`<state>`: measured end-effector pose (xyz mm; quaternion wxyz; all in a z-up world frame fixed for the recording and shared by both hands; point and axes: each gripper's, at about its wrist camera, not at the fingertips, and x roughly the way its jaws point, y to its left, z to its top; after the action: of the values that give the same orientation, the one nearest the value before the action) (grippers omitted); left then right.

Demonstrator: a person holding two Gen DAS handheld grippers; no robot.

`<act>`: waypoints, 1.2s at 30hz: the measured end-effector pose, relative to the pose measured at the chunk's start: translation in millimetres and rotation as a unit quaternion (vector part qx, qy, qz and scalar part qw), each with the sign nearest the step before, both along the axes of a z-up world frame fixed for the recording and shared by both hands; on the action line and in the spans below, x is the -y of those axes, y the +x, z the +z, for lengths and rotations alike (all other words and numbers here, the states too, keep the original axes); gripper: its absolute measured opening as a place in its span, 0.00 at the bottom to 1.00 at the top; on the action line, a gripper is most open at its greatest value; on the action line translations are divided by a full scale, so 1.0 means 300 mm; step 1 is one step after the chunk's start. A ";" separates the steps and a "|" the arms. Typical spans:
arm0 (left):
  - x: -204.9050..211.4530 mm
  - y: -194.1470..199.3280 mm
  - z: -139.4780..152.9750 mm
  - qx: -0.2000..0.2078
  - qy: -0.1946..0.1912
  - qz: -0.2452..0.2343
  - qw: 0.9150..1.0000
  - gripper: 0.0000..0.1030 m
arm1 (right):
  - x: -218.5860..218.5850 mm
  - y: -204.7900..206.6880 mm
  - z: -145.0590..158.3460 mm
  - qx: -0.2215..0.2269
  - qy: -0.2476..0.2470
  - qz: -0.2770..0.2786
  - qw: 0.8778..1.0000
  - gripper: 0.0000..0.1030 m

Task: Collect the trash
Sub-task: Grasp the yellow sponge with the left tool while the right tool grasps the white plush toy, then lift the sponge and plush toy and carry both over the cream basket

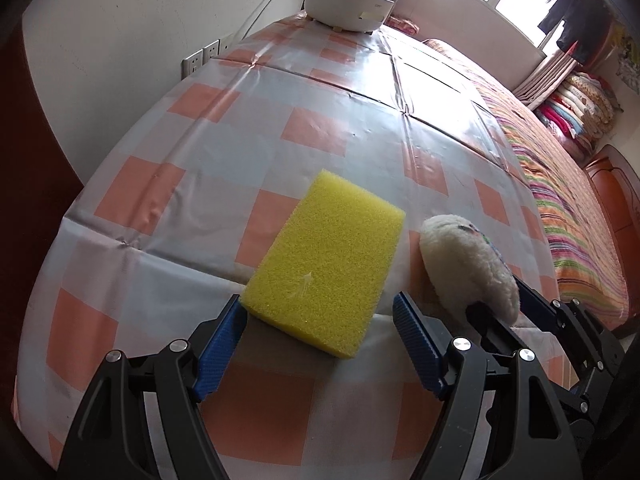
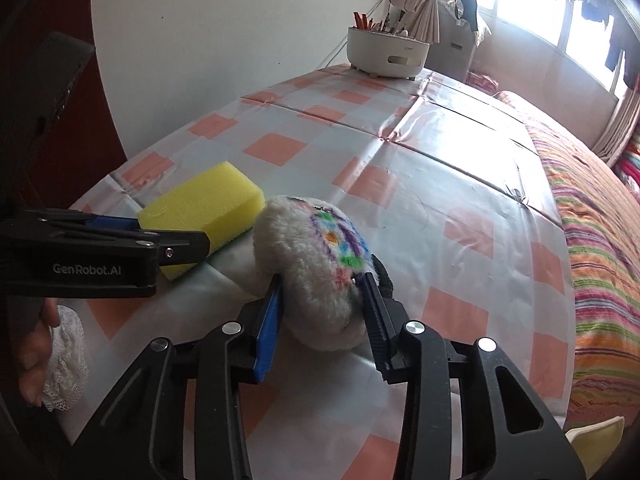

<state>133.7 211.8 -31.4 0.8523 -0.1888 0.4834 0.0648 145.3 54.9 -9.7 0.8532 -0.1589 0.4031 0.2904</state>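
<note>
A yellow sponge lies flat on the checked tablecloth. My left gripper is open, its blue pads on either side of the sponge's near end; a gap shows at the right pad. A fluffy white plush ball with a coloured stitched pattern rests just right of the sponge. My right gripper is shut on it, both pads sunk into the fur. In the left wrist view the plush ball and the right gripper show at the right. The left gripper enters the right wrist view from the left.
A white round holder with utensils stands at the table's far end by the wall. A bed with a striped cover runs along the table's right edge. A hand in a lace cuff shows at lower left.
</note>
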 end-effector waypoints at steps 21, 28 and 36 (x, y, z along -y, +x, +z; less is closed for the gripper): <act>0.069 -0.022 0.098 0.085 0.023 -0.020 0.996 0.45 | 0.181 -0.030 0.117 0.010 0.116 -0.051 0.992 0.35; 0.127 -0.031 0.127 0.101 0.024 -0.037 0.994 0.45 | 0.240 -0.041 0.128 0.015 0.123 -0.065 0.990 0.32; 0.206 -0.039 0.164 0.118 0.023 -0.062 0.991 0.45 | 0.312 -0.054 0.137 0.023 0.125 -0.083 0.988 0.31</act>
<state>122.1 150.0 17.9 0.9100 -0.1453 0.3884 0.0004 129.2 -38.6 31.5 0.8965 -0.0240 0.3559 0.2628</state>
